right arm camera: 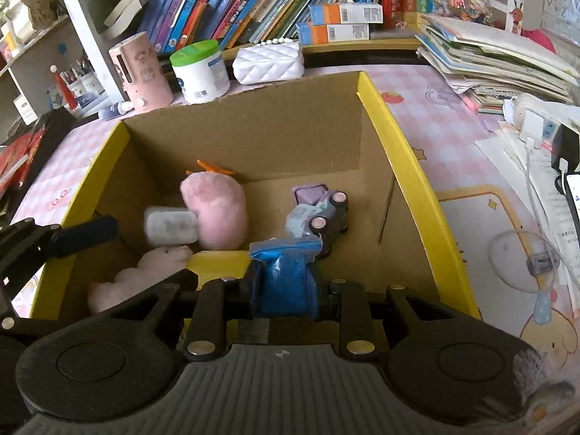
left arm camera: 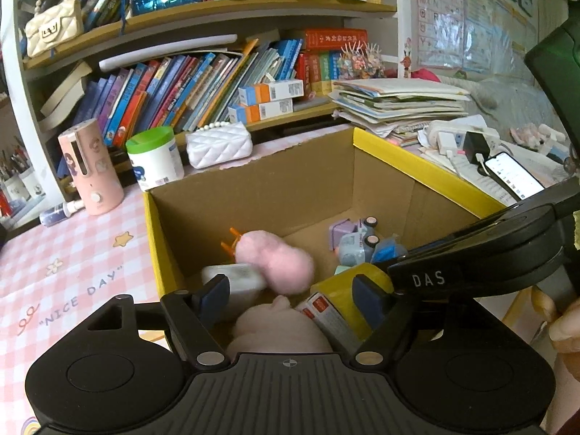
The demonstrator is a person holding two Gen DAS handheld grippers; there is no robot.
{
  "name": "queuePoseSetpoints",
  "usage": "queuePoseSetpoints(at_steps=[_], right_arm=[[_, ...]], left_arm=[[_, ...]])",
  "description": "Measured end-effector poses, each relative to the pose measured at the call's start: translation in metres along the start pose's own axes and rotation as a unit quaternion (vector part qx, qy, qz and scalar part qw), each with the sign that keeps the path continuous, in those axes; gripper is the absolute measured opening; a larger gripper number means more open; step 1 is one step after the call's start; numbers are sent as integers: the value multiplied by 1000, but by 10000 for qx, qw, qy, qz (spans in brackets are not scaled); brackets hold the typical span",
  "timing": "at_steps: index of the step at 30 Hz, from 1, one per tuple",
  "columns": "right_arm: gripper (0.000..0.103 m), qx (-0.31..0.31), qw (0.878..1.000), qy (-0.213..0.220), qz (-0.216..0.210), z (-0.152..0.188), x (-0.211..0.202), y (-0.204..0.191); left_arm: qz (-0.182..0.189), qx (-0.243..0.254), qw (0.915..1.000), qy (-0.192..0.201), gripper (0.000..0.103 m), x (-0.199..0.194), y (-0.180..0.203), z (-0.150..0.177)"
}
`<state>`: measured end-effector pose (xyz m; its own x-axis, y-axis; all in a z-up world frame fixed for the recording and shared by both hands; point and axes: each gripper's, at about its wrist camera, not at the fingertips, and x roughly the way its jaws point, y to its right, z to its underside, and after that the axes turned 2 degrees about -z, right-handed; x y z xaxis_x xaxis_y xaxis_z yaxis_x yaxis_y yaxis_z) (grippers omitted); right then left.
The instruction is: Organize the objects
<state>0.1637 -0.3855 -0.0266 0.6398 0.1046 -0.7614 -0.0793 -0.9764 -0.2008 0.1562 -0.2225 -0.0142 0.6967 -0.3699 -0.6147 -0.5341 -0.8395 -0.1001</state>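
A cardboard box with yellow rims stands on the pink checked desk. Inside lie a pink plush toy, a white block, a toy truck, a yellow container and a pale pink plush. My left gripper is open and empty above the box's near end. My right gripper is shut on a blue bag over the box; it also shows in the left wrist view.
Behind the box stand a pink cylinder, a green-lidded white tub and a white quilted purse. Bookshelves rise behind them. A paper stack, a phone and chargers lie to the right.
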Motion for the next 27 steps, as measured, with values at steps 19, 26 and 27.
queuePoseSetpoints(at_steps=[19,26,27], right_arm=[[67,-105,9985,535,-27,8,-33,-5],[80,-267,9917,1261,40,21,-70,-31],[83,-282,9911,1302,51,23,-75,-35]], left_arm=[[-738,-471,9935,723,98,-67,-2,5],[-849,-823,9888,915,100,-105,-18,18],[-881,-883,9879,919,100,-111,-21,21]])
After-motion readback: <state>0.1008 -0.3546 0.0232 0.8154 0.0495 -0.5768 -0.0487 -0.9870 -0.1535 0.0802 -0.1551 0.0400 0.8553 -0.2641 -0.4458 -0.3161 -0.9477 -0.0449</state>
